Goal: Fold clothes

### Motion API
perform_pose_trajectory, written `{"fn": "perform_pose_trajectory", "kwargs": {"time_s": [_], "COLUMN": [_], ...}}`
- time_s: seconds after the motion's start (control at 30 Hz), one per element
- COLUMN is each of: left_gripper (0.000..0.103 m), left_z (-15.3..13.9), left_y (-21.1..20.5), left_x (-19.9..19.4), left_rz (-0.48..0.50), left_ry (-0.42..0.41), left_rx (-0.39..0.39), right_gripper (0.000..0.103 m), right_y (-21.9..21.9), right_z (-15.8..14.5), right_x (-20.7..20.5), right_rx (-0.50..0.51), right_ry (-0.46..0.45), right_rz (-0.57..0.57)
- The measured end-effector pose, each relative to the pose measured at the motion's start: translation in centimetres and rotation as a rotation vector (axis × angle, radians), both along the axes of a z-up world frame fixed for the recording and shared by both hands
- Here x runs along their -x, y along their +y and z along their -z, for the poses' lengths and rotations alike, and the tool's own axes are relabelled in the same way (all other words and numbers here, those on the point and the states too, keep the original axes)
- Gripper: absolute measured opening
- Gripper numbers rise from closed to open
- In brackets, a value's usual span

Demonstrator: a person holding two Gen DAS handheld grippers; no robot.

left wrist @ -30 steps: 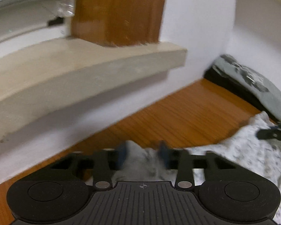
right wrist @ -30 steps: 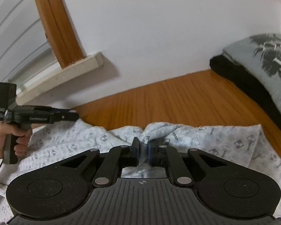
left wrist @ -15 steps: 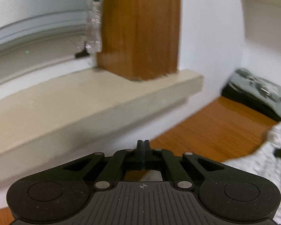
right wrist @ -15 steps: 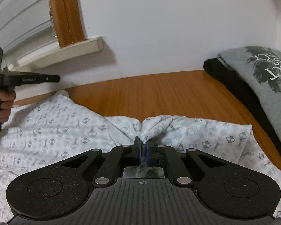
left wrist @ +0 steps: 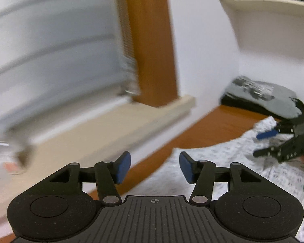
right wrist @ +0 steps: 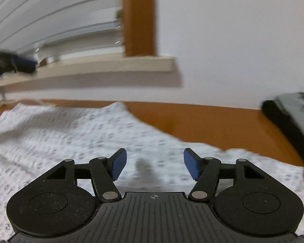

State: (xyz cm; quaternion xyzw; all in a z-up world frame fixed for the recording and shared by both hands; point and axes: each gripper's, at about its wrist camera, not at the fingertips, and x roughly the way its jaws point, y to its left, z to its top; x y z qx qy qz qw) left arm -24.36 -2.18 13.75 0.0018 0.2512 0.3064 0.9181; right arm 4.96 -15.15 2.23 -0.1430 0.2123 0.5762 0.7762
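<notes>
Both grippers stand with their jaws spread wide and nothing between the blue pads. The left gripper hangs above the near-left edge of a white patterned garment, pointing toward the window sill and the wooden window frame; the right gripper hovers over the middle of the same cloth, and it also shows at the right edge of the left wrist view, equally agape.

The garment lies spread on the wooden tabletop, fairly flat, with a diagonal edge running from the far side down toward the right (both views are motion-blurred, so finer creases and any layering cannot be read). Whether that slanted edge is a fold already laid or simply the cloth's own outline cannot be told.

At the far right a grey printed shirt rests on a dark garment, a stack that looks folded, so some of the clothes appear dealt with.

As a judgement: the white piece is released and lying down, which fits either a fold just set or a spread awaiting one; its shape is not yet a compact packet, so folding of it likely remains.
</notes>
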Motion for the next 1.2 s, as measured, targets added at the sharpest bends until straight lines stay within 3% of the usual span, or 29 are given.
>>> {"fn": "perform_pose_trajectory", "kwargs": {"time_s": [0.07,0.2,0.3,0.4,0.47,0.6,0.8,1.0,1.2], "left_gripper": [0.068,0.072,0.073,0.066,0.054,0.049,0.049,0.048,0.02], "left_z": [-0.8,0.4,1.9,5.0,6.9,9.6,11.3,11.8,11.7], "left_y": [-0.2,-0.3,-0.5,-1.4,-2.4,-4.2,-6.3,-8.2,-9.5], "left_x": [2.9,8.1,11.7,15.0,17.7,22.1,24.2,24.0,23.4], "left_rz": [-0.043,-0.115,-0.163,-0.191,-0.213,-0.254,-0.272,-0.274,-0.268], "left_ry": [0.005,0.027,0.043,0.042,0.032,-0.007,-0.017,-0.003,0.017], "left_rx": [-0.006,0.034,0.069,0.121,0.164,0.238,0.277,0.231,0.133], "right_gripper": [0.069,0.073,0.077,0.078,0.079,0.081,0.083,0.083,0.083], "right_y": [0.8,2.1,1.9,1.9,2.0,2.1,2.2,2.2,2.2], "right_z": [0.3,1.2,1.2,1.2,1.3,1.3,1.3,1.3,1.3], "right_x": [0.3,0.1,-0.2,-0.2,-0.1,0.0,0.1,-0.1,-0.1], "right_rx": [0.022,0.095,0.089,0.095,0.099,0.108,0.117,0.116,0.116], "right_ry": [0.003,0.009,0.034,0.029,0.025,0.016,0.007,0.015,0.015], "right_rz": [-0.008,-0.009,-0.01,-0.008,-0.007,-0.005,0.0,-0.001,-0.001]}}
